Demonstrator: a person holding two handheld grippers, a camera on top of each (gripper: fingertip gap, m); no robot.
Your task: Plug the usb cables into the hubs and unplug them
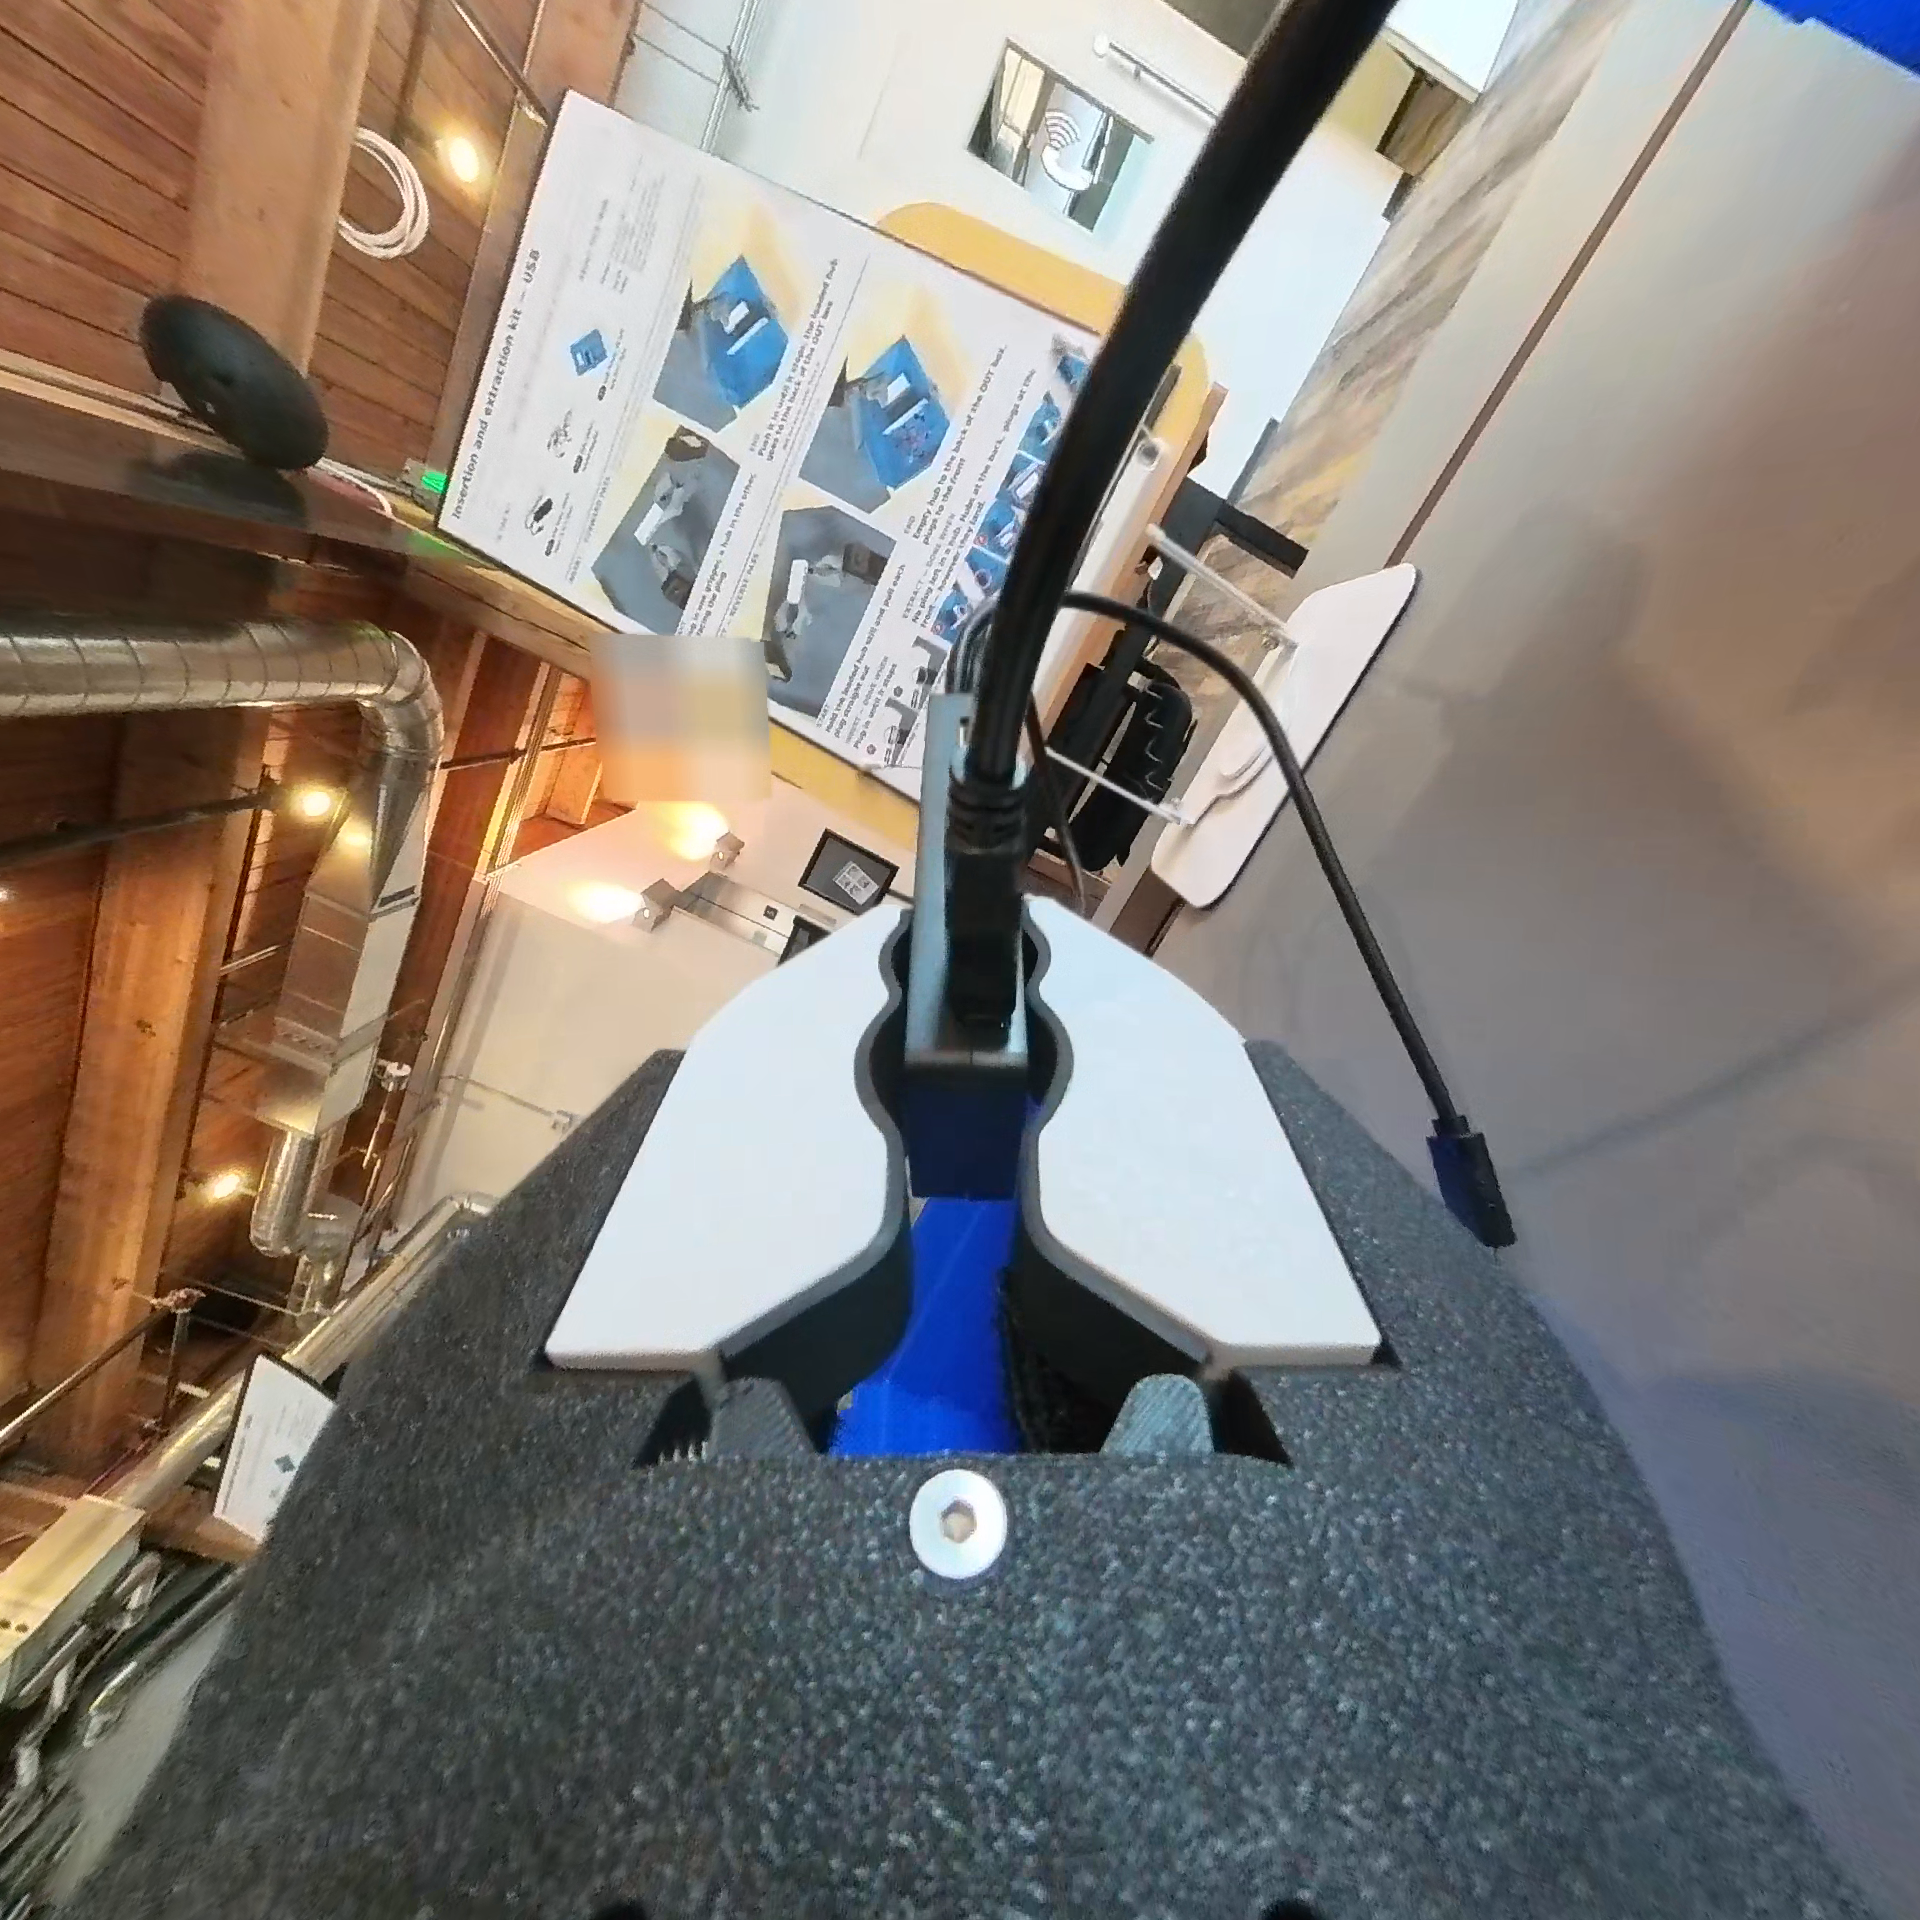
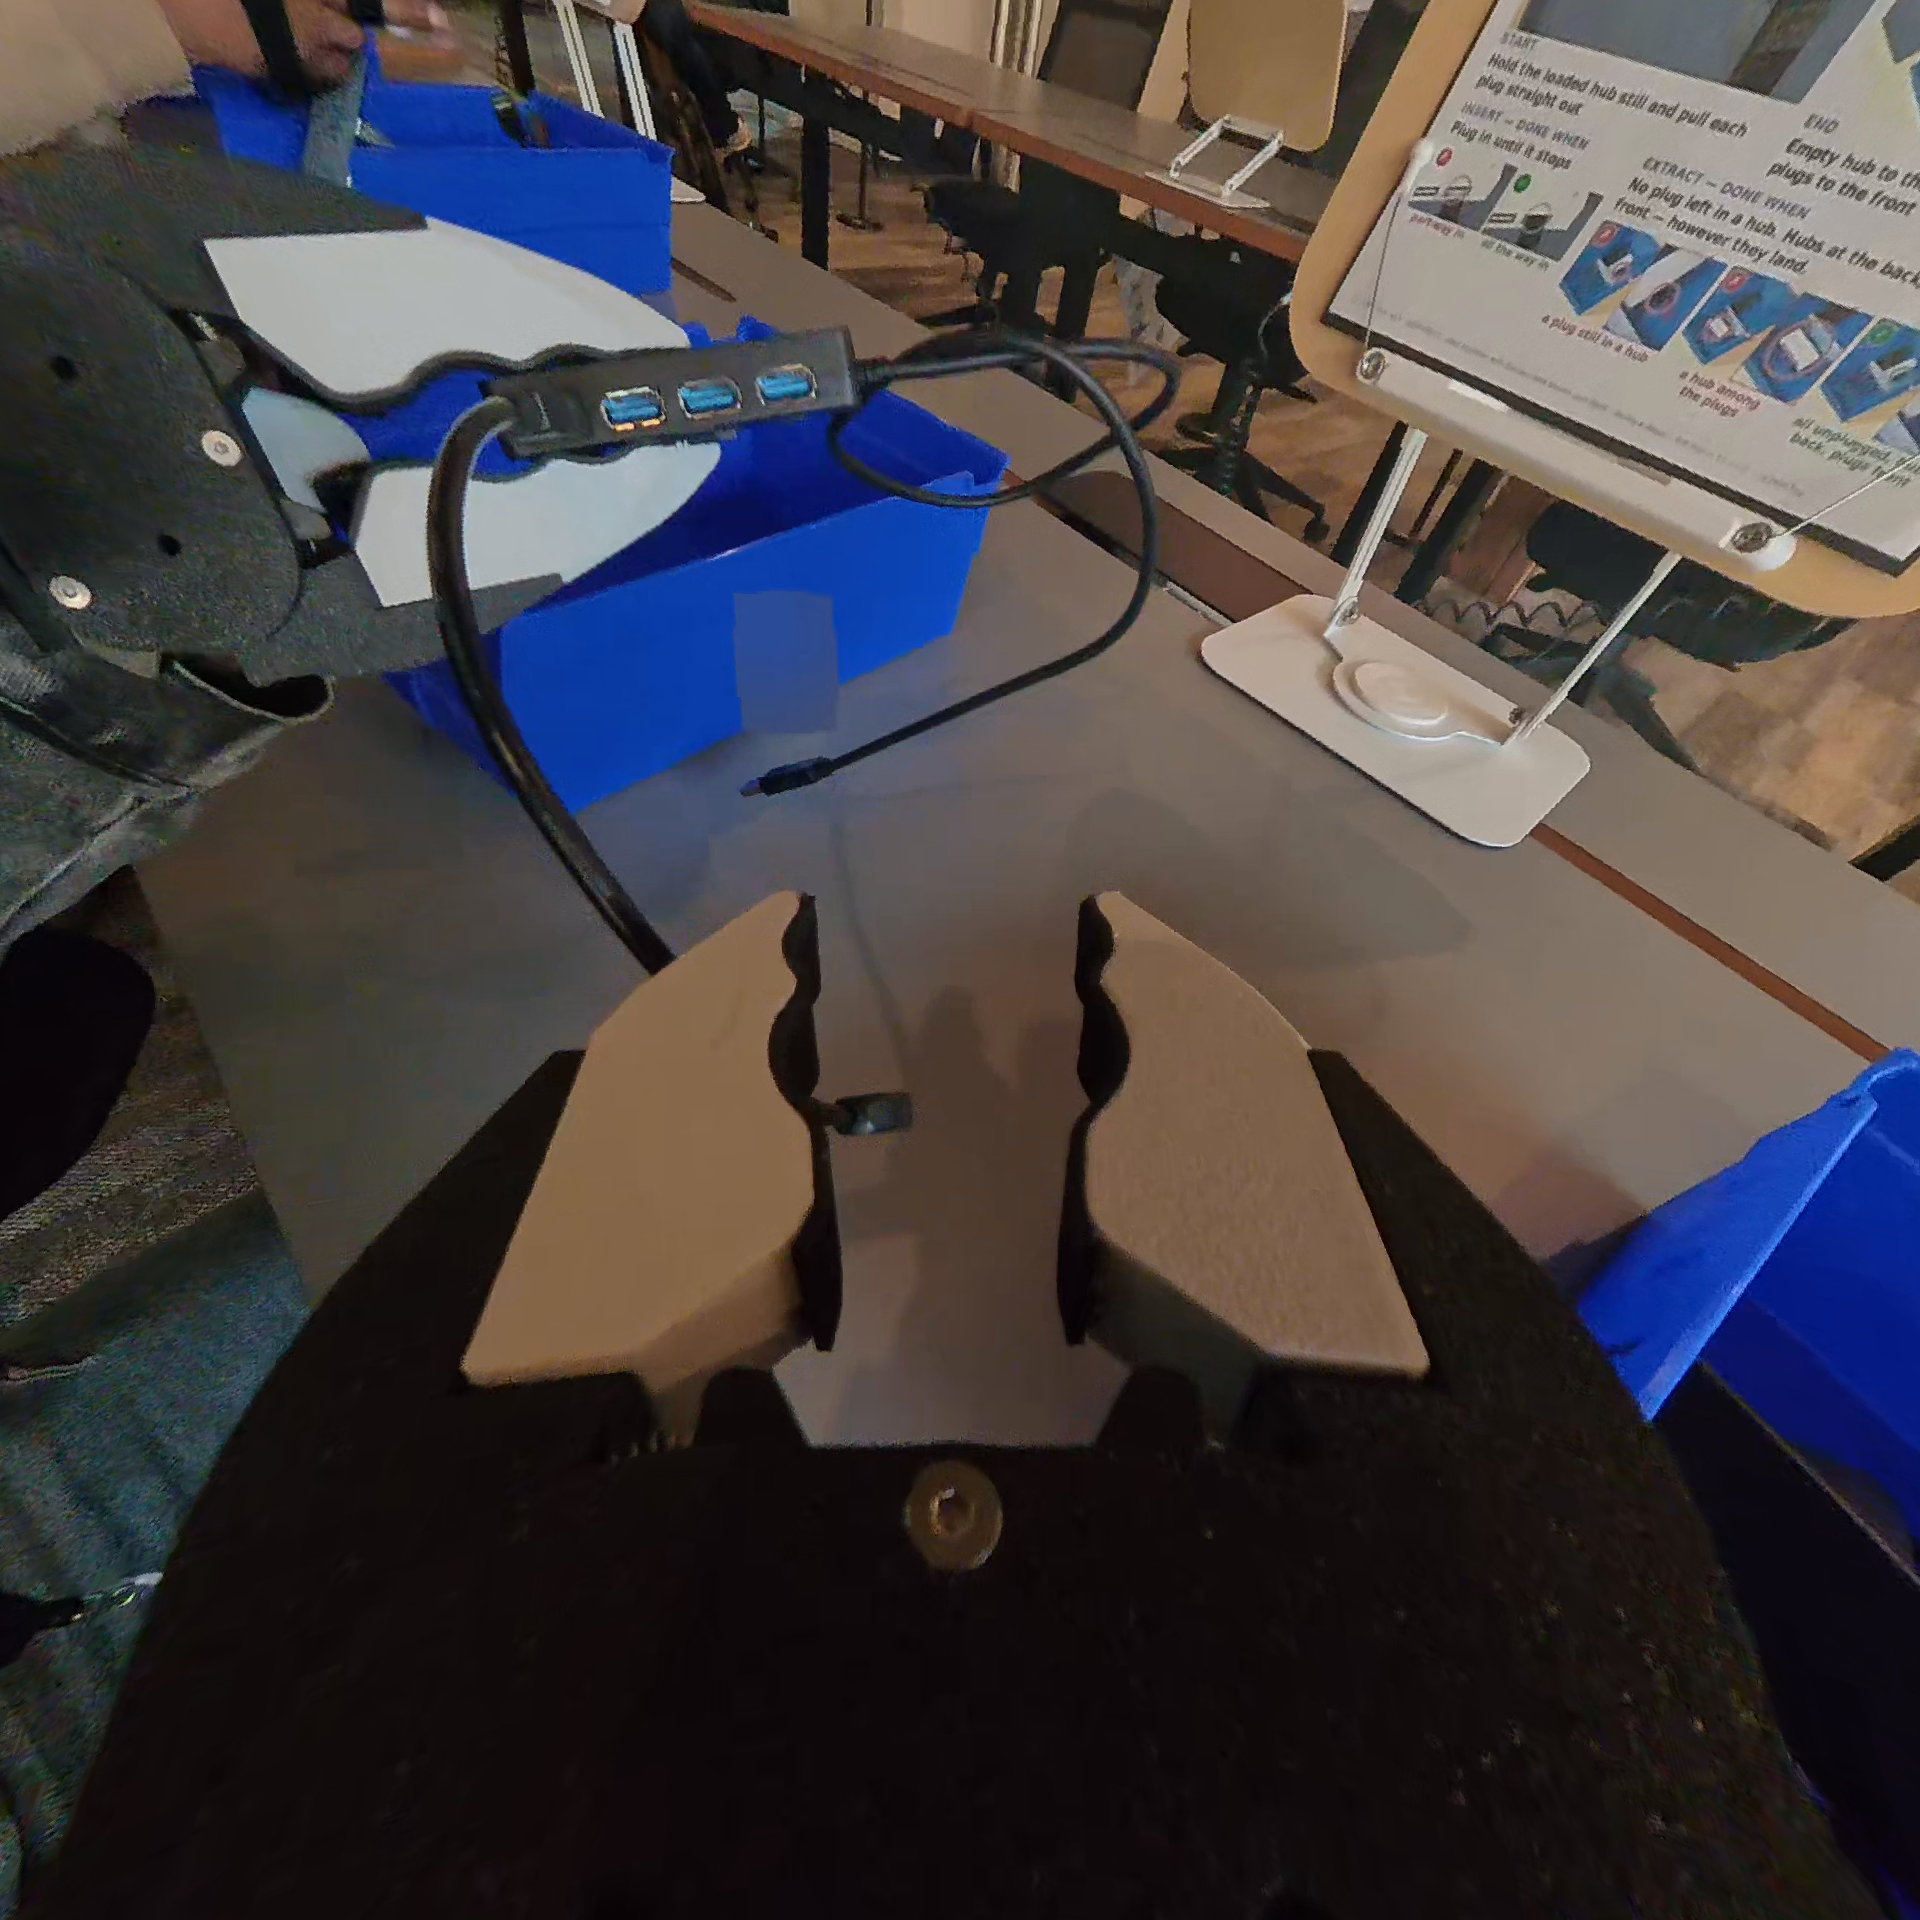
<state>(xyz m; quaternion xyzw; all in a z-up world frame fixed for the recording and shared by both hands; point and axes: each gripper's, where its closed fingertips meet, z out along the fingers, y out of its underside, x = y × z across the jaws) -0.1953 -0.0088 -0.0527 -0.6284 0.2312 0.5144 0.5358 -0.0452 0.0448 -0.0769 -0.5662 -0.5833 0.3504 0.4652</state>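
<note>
My left gripper (image 1: 961,935) is shut on a dark USB hub (image 1: 961,997), held by its end. A thick black cable (image 1: 1101,364) is plugged into the hub's nearest port. The hub's own thin lead hangs to the right and ends in a loose plug (image 1: 1467,1184). In the right wrist view the left gripper (image 2: 701,400) holds the hub (image 2: 727,358) at upper left, with three blue ports free. The thick cable (image 2: 488,675) drops behind my right gripper (image 2: 945,914), which is open above the grey table (image 2: 1247,935). A small black plug (image 2: 873,1114) shows between its fingers, untouched.
A blue bin (image 2: 644,675) stands under the hub, another (image 2: 1787,1226) at the right edge, a third (image 2: 499,166) behind. An instruction board (image 2: 1662,260) on a white stand (image 2: 1392,717) sits at the table's far right. The hub's lead plug (image 2: 790,774) lies on the table. My hands' fingertips stand some 15 cm from each other.
</note>
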